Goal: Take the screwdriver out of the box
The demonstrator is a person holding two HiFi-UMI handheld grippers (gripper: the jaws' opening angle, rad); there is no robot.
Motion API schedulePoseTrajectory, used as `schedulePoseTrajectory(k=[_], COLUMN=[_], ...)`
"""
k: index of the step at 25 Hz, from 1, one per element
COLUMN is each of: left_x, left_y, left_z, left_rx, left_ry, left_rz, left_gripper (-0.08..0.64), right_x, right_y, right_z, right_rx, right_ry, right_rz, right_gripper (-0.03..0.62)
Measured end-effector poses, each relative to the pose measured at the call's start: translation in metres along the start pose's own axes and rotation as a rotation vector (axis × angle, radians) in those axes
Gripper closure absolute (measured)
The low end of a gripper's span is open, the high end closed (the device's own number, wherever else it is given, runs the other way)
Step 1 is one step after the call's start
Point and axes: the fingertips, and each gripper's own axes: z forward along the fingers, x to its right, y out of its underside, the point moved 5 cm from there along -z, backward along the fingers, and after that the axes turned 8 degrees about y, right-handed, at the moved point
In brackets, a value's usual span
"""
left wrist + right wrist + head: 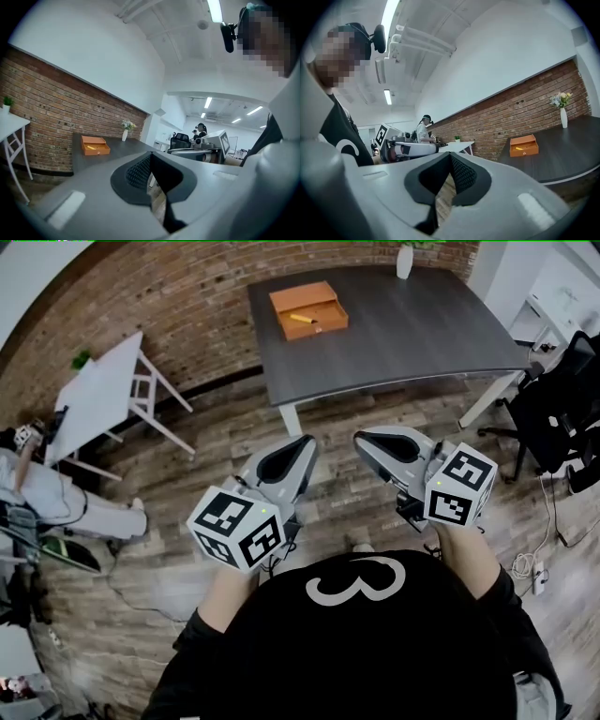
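Two grippers held level | left gripper (306, 444): jaws together, empty | right gripper (363, 440): jaws together, empty | screwdriver (302, 318): inside open orange box (319, 330) on dark table (422, 334), well apart from both

Brick wall (187, 306), wood floor (234, 432), dark table (422, 334), prob. chair (562, 404).

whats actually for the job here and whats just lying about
For the job: screwdriver; orange box holding it, on the dark table; left gripper and right gripper, both shut and empty.

Lying about: vase; white side table; office chair.
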Motion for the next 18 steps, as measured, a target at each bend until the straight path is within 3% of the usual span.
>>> schedulePoseTrajectory(k=[10,18], left_x=[-0.024,-0.082], left_y=[0.015,0.008], left_z=[0.013,0.069], left_rx=[-0.006,-0.021], left_ry=[0.008,-0.032], left_rz=[-0.012,-0.029], left_gripper=[0.548,0.548], right_x=[0.016,0.089], right_y=[0.021,0.008], right_z=[0.016,0.057], right_rx=[-0.007,0.003], right_ry=[-0.029,-0.077], right_rz=[0.023,0.046], right_gripper=[0.591,0.591])
